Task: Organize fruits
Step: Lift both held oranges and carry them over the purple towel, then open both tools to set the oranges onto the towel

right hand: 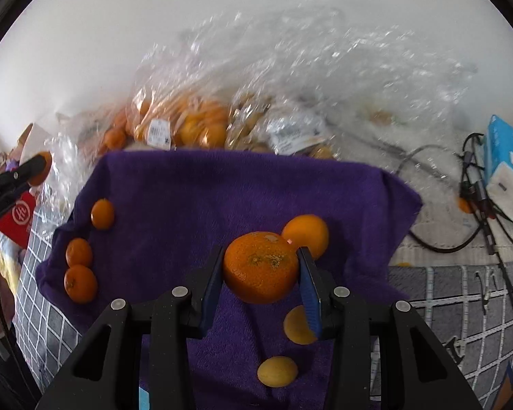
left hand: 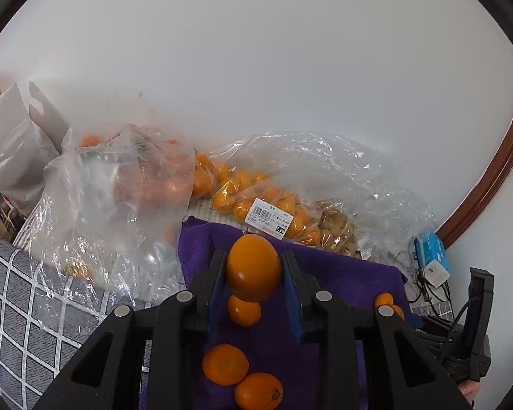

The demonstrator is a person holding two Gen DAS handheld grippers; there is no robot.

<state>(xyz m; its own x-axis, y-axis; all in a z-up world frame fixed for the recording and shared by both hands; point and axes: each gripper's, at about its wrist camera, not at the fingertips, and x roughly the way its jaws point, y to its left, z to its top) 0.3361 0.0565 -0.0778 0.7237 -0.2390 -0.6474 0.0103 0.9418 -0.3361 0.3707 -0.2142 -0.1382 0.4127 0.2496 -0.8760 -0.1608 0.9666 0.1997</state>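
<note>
I have both hands loaded. The left gripper (left hand: 253, 270) is clamped on a smooth orange (left hand: 253, 266), held above the purple towel (left hand: 342, 273) where three small mandarins (left hand: 244, 311) sit in a loose row below it. The right gripper (right hand: 260, 270) is clamped on a dimpled mandarin (right hand: 260, 267), pointing steeply down over the right side of the same towel, close to a paler orange (right hand: 306, 235) and two yellowish fruits (right hand: 277, 371).

My worry is the release — round fruit on a soft towel will likely roll. If I let the dimpled mandarin go from height, it may knock the paler orange or bounce towards the towel's edge and the cables (right hand: 444, 239) beyond. The left fruit is gripped near its widest part by narrow pads, so a jolt could squirt it out onto the row beneath. The crinkled plastic bags (left hand: 113, 205) sit just beside the towel; a stray fruit could vanish under them.
</note>
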